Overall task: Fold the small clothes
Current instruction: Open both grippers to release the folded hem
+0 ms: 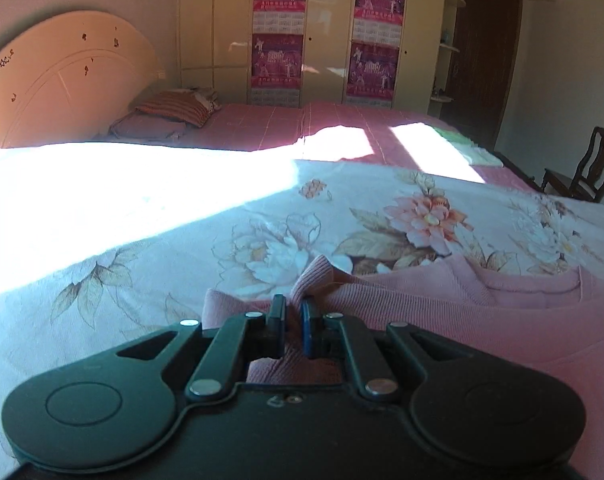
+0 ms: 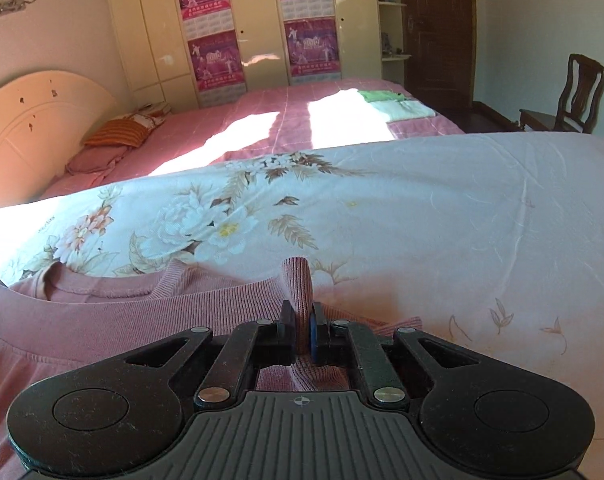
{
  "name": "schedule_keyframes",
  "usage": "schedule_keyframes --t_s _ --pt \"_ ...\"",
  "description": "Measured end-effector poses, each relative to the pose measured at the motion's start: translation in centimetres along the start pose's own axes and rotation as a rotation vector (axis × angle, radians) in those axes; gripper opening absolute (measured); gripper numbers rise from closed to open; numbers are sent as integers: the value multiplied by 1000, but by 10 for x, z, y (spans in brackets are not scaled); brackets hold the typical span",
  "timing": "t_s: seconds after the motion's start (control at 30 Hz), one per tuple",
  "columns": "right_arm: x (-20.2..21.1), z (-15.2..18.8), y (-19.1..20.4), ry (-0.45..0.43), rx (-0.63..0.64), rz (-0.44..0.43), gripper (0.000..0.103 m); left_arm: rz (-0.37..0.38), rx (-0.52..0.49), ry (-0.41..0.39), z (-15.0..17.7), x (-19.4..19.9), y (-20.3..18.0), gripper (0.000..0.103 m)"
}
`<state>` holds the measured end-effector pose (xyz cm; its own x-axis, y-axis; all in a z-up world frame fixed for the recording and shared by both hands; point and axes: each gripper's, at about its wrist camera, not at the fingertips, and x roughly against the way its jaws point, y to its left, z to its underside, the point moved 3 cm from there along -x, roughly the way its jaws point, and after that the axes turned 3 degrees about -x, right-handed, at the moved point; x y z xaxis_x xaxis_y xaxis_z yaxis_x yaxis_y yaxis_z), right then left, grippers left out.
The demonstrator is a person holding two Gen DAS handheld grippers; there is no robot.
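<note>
Nearest to me, my left gripper (image 1: 293,314) is clenched on a bunched fold of the pink sweater (image 1: 462,320), the knit puckering up at twelve o'clock just past the tips. My right gripper (image 2: 302,322) is likewise clamped on the pink sweater (image 2: 142,312), with a narrow ribbed tab of cloth standing upright out of the closed jaws at twelve. From the left claw the garment runs off toward three o'clock; from the right it runs toward nine, so its long axis lies crosswise between my two hands, each holding one end, and neither is nearer than the other. I judge the coming fold must carry both ends forward together. The sweater lies on the floral sheet (image 2: 422,208), its neckline (image 1: 534,286) facing twelve. Farther out sit the pink bed (image 2: 262,120), folded clothes (image 2: 398,106) at one o'clock, then the wardrobe (image 2: 150,60).
</note>
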<state>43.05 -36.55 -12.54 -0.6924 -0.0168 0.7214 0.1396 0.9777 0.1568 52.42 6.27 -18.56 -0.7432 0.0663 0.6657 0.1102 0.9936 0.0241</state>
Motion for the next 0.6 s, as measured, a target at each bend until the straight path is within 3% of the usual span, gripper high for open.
schedule_keyframes --t_s 0.1,0.2,0.33,0.4,0.5,0.6 --pt "-1 2 -3 -4 -12 7 6 -27 -21 -6 6 2 -1 18" --pt "16 -2 -1 -47 16 41 29 -41 -17 -26 3 19 3 24" --pt "55 -1 7 -102 -8 -22 30 9 -4 -85 5 58 2 23" --pt "68 9 27 -89 51 -61 30 49 -35 -94 12 77 -10 24" --pt "74 32 58 -51 112 -122 30 120 -71 -76 29 92 -33 24" --pt "72 57 83 -17 164 -142 30 131 -86 -36 50 89 -47 27"
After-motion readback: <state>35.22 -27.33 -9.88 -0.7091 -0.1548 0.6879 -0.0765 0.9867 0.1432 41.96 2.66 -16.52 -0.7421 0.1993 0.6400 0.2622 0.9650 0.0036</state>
